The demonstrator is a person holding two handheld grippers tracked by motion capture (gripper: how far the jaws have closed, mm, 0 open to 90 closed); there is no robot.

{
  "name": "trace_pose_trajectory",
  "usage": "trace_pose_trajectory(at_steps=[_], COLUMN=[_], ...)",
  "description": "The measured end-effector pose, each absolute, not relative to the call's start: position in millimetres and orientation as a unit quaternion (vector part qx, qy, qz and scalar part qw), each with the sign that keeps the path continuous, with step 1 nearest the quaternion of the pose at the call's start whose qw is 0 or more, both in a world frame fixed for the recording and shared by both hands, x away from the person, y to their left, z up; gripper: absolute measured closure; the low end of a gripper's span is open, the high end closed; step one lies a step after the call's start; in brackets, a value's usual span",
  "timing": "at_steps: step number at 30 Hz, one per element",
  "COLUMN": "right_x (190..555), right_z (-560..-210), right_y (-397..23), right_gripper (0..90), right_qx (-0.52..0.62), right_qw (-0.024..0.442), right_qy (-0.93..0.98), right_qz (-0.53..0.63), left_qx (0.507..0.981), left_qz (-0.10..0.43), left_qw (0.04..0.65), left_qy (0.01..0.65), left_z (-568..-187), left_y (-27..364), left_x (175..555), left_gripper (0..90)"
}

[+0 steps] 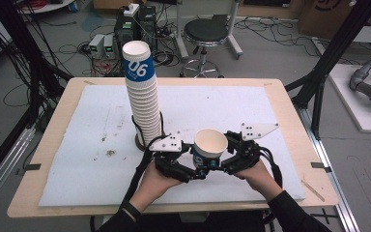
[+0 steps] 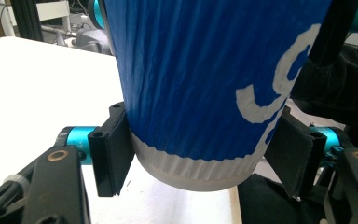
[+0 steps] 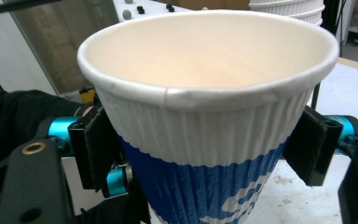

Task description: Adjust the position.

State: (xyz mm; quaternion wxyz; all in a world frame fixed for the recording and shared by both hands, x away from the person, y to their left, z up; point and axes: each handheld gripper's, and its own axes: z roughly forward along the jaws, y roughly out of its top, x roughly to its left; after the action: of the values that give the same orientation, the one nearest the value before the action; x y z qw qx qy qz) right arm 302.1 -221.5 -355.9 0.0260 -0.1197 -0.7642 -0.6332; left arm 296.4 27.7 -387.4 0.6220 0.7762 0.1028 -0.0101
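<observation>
1. Left tool (image 1: 199,172) grips the single paper cup (image 1: 209,147) low on its wall: in the left gripper view both pads (image 2: 115,149) press the cup (image 2: 205,88) just above its white base band, which hangs free of the counter (image 2: 37,88).
2. Right tool (image 1: 217,164) reaches the same cup from the opposite side and higher. In the right gripper view its pads (image 3: 93,147) flank the cup (image 3: 205,116) where the white upper band meets the blue print; the left pad seems to touch, while a sliver of gap shows at the right, so this tool reads as open around the cup, not clamped.
3. The cup stands upright, mouth up, its long axis vertical, held between the two tools near the counter's (image 1: 251,104) front edge.
4. The tall stack of cups (image 1: 143,96) rises behind and to the left, so the left tool is nearer to it.
5. My judgement: the next move depends on keeping the cup's axis vertical.
</observation>
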Motion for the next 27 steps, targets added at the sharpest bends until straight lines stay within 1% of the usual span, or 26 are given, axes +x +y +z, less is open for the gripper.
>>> trace_pose_trajectory(at_steps=[4,7,8,19,23,27], right_x=[302.0,301.7,301.9,298.0,297.7,296.7], right_z=[-355.9,-355.9,-356.3,-358.8,-359.3,-359.4], right_y=[-221.6,-221.4,-221.2,-213.0,-211.7,-210.6], right_gripper=[23.3,23.6,23.7,23.7,23.6,21.0], right_qx=[-0.116,-0.117,-0.116,-0.110,-0.111,-0.108], right_qw=[0.027,0.024,0.021,0.019,0.017,0.018], right_qy=[-0.765,-0.766,-0.767,-0.773,-0.773,-0.772], right_qz=[-0.634,-0.632,-0.631,-0.624,-0.624,-0.626], left_qx=[0.773,0.768,0.768,0.757,0.759,0.759], left_qz=[-0.011,-0.009,-0.005,-0.012,-0.011,-0.014], left_qw=[0.626,0.632,0.632,0.645,0.643,0.643], left_qy=[0.100,0.103,0.104,0.102,0.101,0.096], left_z=[-386.9,-385.9,-385.4,-383.0,-383.1,-383.4], left_y=[27.8,27.6,27.7,28.3,29.3,28.7], left_x=[296.1,295.5,295.2,294.6,294.7,294.5], left_gripper=[28.7,21.7,21.4,21.4,26.4,27.0])
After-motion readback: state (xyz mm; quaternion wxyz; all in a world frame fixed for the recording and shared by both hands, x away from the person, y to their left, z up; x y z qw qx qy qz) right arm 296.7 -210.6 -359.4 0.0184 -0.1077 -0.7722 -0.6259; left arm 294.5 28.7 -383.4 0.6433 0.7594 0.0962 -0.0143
